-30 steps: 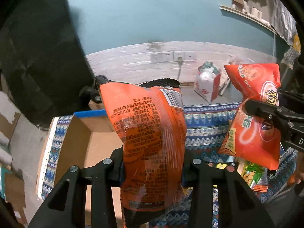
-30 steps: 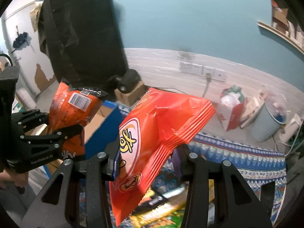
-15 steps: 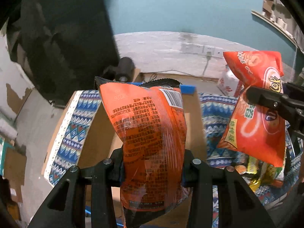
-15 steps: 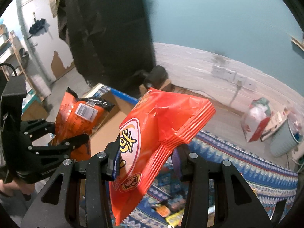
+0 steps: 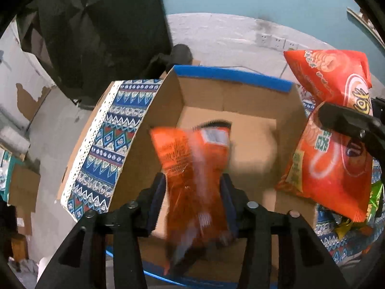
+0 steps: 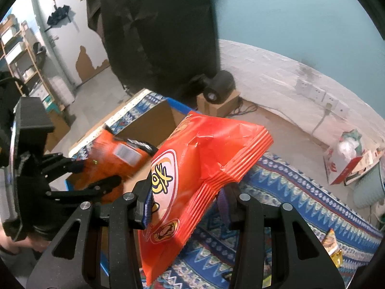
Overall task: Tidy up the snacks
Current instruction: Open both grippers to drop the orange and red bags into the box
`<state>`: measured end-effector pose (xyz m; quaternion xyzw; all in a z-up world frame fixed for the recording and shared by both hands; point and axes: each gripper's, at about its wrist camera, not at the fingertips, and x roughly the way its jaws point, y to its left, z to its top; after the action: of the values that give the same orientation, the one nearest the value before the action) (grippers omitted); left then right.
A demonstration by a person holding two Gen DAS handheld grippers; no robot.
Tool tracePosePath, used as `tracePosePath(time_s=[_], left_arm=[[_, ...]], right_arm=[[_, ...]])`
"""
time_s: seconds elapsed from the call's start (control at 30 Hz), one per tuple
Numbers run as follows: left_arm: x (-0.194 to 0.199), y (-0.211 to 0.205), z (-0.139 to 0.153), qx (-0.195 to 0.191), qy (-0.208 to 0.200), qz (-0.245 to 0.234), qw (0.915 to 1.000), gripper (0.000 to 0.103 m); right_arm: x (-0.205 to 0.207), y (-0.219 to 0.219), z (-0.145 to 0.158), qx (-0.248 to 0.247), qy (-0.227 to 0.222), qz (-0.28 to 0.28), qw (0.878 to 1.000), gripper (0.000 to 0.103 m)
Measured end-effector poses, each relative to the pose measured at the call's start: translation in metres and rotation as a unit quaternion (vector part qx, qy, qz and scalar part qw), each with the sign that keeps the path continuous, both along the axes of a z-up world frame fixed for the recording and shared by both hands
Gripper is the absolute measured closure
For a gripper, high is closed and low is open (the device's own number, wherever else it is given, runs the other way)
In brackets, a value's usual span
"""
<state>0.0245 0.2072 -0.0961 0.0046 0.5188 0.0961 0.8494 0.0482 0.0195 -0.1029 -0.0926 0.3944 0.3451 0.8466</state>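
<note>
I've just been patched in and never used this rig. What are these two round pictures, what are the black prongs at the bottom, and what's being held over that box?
Each picture comes from a fisheye camera on a handheld two-finger gripper; the black prongs are its fingers. The left gripper is above the open cardboard box; its jaws are opening and the blurred orange snack bag is between them. The right gripper is clamped on a red snack bag. More snacks lie on the patterned cloth.

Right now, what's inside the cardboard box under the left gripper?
The cardboard box shows only a bare brown floor and walls. The orange snack bag, blurred between the opening jaws of the left gripper, covers the near part of the floor, so that stays unseen.
</note>
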Motion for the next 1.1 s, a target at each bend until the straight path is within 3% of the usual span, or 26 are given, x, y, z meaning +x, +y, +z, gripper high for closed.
tracePosePath(time_s=[0.17,0.43,0.57,0.63,0.73,0.93,1.1], left_arm=[[-0.005,0.003,0.010,0.009,-0.011,0.007,0.9999,0.040],[-0.011,0.007,0.022,0.007,-0.022,0.013,0.9996,0.037],[-0.010,0.010,0.023,0.002,-0.021,0.019,0.9996,0.037],[-0.011,0.009,0.026,-0.004,-0.023,0.019,0.9995,0.037],[-0.011,0.007,0.029,-0.009,-0.028,0.017,0.9994,0.037],[-0.009,-0.009,0.033,-0.023,-0.035,-0.003,0.9991,0.035],[-0.007,-0.031,0.038,-0.032,-0.040,-0.029,0.9982,0.028]], right_arm=[[0.002,0.016,-0.013,-0.010,0.022,0.018,1.000,0.060],[0.010,0.038,-0.032,-0.032,0.050,0.037,0.998,0.060],[0.012,0.046,-0.039,-0.040,0.064,0.044,0.996,0.052],[0.013,0.045,-0.039,-0.041,0.065,0.035,0.996,0.039],[0.012,0.039,-0.034,-0.038,0.056,0.022,0.997,0.033],[0.010,0.015,-0.016,-0.021,0.049,0.008,0.999,0.026],[0.003,-0.013,-0.005,-0.023,0.038,-0.005,0.999,0.026]])
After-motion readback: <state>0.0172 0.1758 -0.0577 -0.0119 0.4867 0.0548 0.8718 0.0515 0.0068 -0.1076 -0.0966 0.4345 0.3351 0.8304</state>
